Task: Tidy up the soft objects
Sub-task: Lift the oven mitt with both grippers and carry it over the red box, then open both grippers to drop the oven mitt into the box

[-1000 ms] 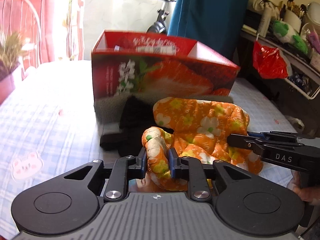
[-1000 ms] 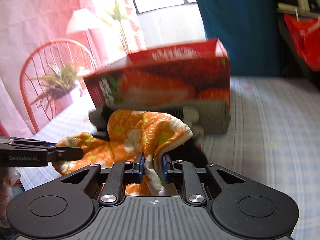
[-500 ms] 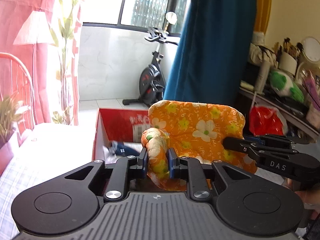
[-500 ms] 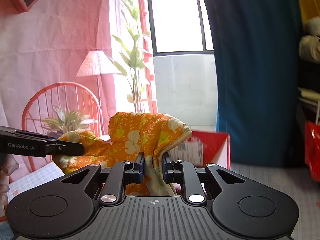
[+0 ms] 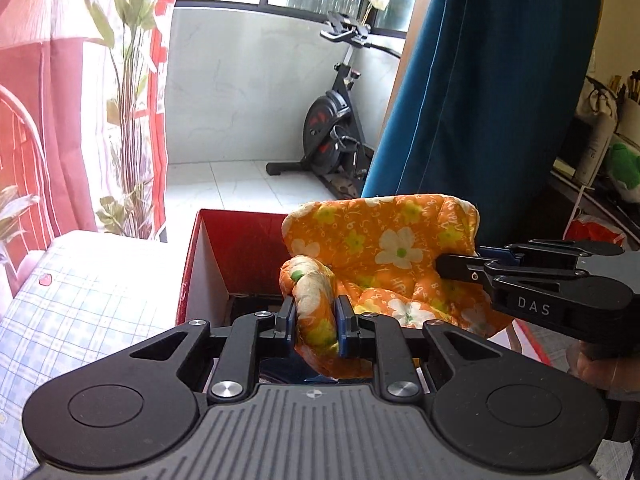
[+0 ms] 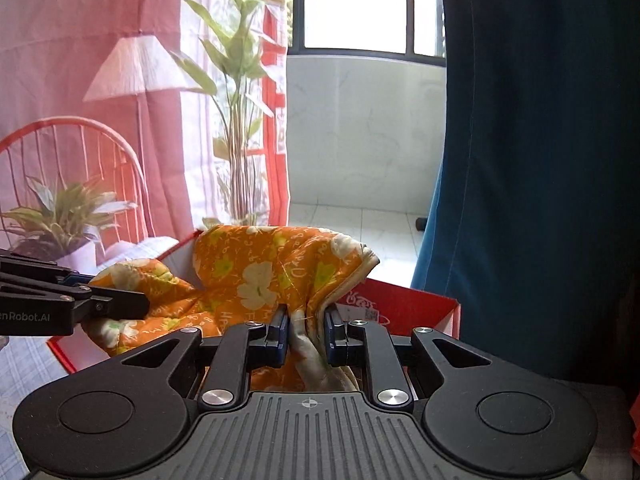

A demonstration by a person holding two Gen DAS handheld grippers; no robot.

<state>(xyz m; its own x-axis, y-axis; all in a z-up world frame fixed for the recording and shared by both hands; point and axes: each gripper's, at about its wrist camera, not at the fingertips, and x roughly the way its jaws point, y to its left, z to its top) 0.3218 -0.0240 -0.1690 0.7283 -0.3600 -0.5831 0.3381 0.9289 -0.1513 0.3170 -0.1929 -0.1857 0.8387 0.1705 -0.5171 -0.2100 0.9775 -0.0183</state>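
1. Left gripper (image 5: 316, 330) clamped on orange cloth's (image 5: 384, 248) rolled edge.
2. Right gripper (image 6: 306, 334) clamped on opposite edge of the same cloth.
3. Cloth held up over open red box (image 5: 240, 252), near box's front edge.

Soft padded floral cloth (image 5: 384, 240)

Both claws are matte black plastic with blue pads, silver screws and round discs on a ribbed grey base. Left claw (image 5: 316, 322) side reads "GenRobot.AI", right claw (image 6: 306, 330) side reads "DAS". Bit of skin (image 5: 596, 368) shows behind it.
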